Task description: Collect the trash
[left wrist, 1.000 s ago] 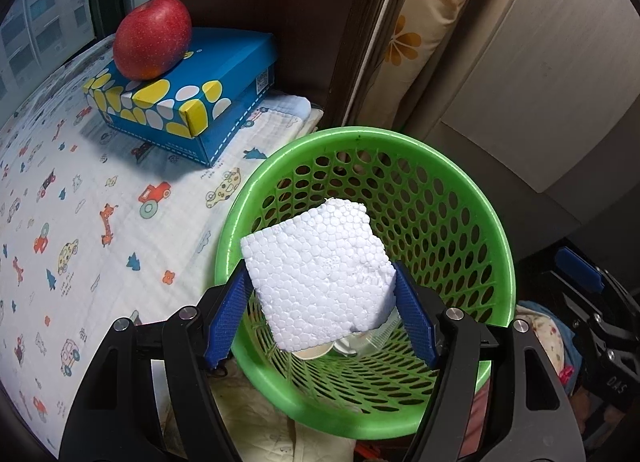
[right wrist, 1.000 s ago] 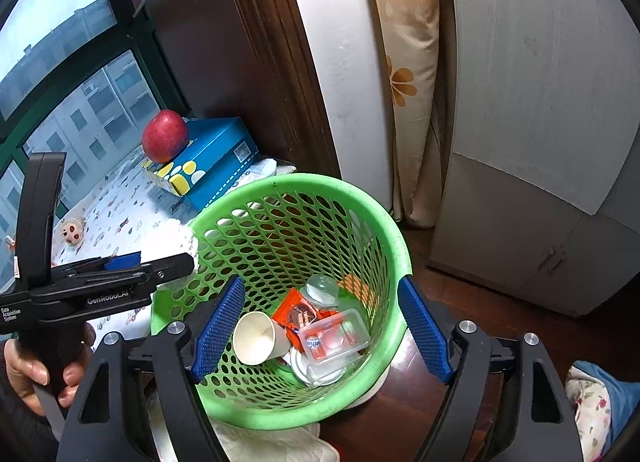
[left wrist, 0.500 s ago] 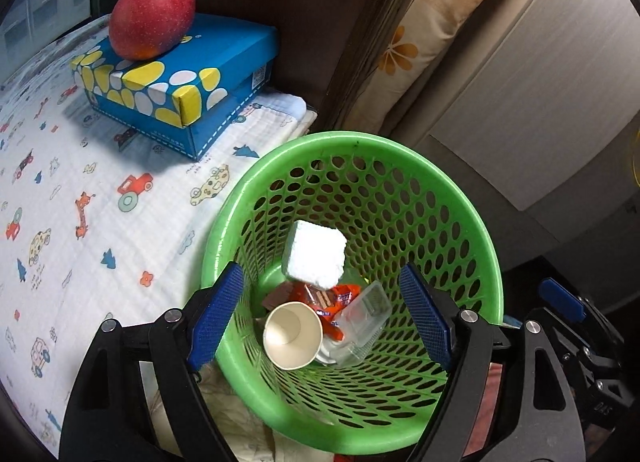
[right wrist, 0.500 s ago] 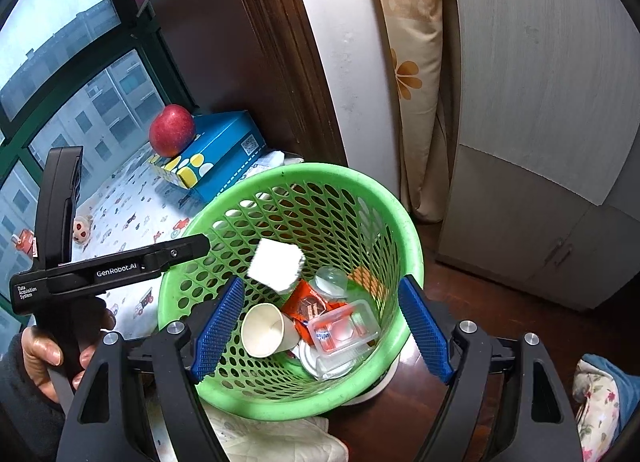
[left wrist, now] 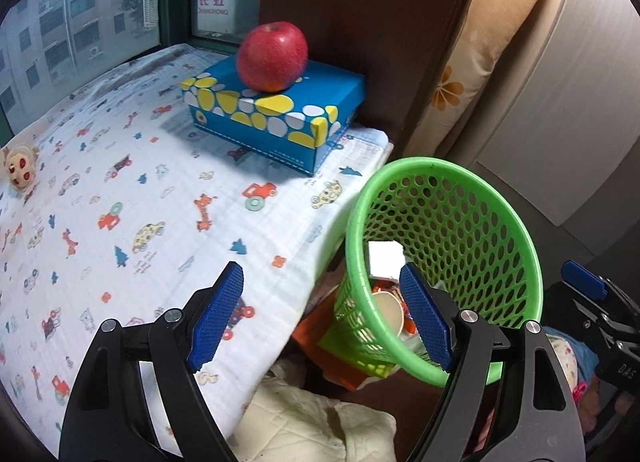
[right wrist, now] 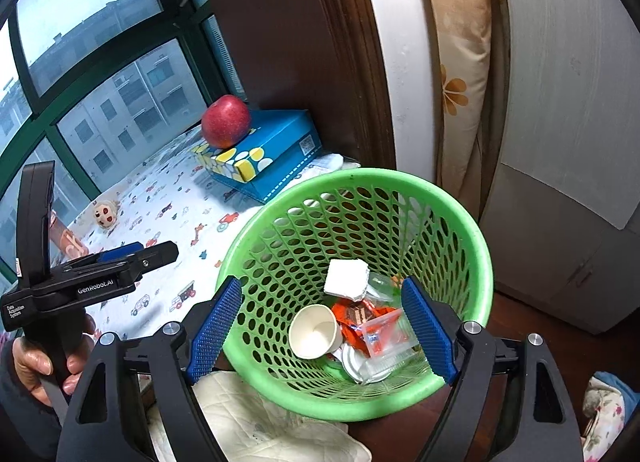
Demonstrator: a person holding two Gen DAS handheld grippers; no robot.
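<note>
Released a moment ago, the foam point(right wrist: 346, 279) now lies inside the basket point(right wrist: 478, 262) on top of the other trash, and the left gripper point(left wrist: 322, 316), whose jaws have just been opening, has swung away over the cloth point(left wrist: 120, 190) with nothing between its spread fingers. Over the basket, the right gripper point(right wrist: 322, 328) has just been widening too, spread and empty, its blue pads framing a paper cup point(right wrist: 313, 331), red wrappers point(right wrist: 352, 316) and a clear plastic tub point(right wrist: 386, 346). Beyond, an apple point(left wrist: 272, 55) sits on a blue box point(left wrist: 280, 110) by the window point(left wrist: 80, 26); a small toy point(left wrist: 21, 168) rests farther along the cloth.
</note>
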